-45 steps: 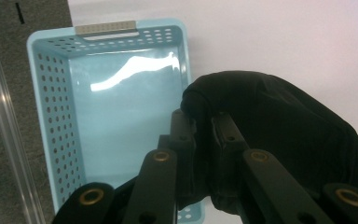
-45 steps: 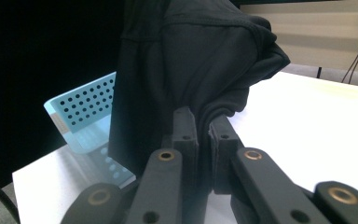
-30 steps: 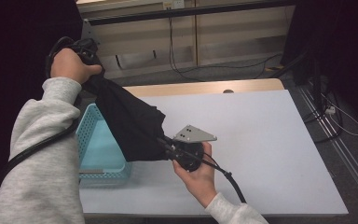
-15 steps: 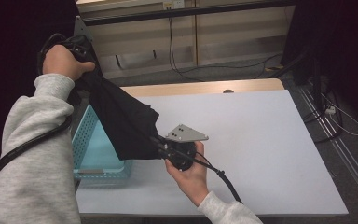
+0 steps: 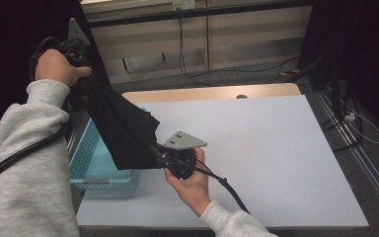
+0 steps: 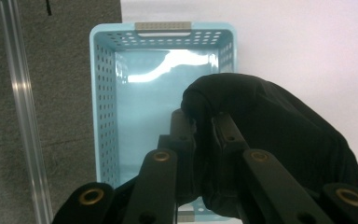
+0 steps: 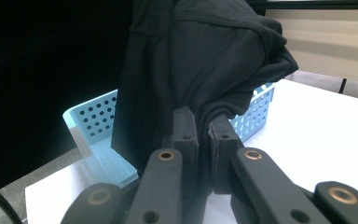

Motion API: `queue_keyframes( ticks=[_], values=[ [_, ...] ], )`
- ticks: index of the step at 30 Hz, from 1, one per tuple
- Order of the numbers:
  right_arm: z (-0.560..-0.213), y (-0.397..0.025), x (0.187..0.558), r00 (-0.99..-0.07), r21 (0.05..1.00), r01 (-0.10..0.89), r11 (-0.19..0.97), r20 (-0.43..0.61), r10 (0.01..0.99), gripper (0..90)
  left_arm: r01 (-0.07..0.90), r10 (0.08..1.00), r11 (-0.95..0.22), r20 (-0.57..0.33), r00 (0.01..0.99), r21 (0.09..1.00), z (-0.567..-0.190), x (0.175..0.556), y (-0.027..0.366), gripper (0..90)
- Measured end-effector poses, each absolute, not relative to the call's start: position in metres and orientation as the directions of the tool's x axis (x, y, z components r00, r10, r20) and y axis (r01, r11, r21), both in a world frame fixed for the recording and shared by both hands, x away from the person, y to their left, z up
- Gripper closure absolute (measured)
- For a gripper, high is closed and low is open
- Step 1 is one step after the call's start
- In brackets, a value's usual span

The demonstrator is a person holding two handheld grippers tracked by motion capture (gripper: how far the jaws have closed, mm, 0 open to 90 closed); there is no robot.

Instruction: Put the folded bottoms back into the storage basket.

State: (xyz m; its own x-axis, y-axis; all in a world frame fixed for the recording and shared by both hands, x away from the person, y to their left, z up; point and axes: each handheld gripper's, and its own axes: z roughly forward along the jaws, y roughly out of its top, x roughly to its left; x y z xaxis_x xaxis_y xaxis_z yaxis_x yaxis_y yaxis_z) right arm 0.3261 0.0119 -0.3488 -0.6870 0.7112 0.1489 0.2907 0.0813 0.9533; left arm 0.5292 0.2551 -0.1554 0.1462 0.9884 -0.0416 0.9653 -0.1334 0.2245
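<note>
Both tongs, left [image 5: 79, 59] high and right [image 5: 159, 157] low, pinched the black cloth [image 5: 121, 128], stretched slanting above the blue basket [image 5: 86, 153].

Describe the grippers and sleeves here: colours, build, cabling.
Both arms wear light grey sweatshirt sleeves. The left gripper and right gripper have black linkage jaws with brass-coloured pivot rivets and flat black pads. Each carries a grey three-cornered plate with small holes, and a thick black cable trails from each.

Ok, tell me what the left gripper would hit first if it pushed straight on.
Past the black cloth it grips, the left gripper points down into the light blue basket; its floor probably comes first, though depth is unclear.
</note>
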Motion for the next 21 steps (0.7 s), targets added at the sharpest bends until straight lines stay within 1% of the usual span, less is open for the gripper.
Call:
queue_keyframes(
  ticks=[9,21],
  values=[
    [-0.352,0.015,0.333,-0.682,0.951,0.298,0.085,0.150,0.716,84.6,0.969,0.990,-0.123,-0.040,0.134,0.213,-0.160,0.531,0.263,80.9],
    [-0.353,0.027,0.336,-0.703,0.948,0.304,0.094,0.157,0.694,84.6,0.973,0.994,-0.097,-0.023,0.104,0.208,-0.164,0.532,0.275,81.0]
  ],
)
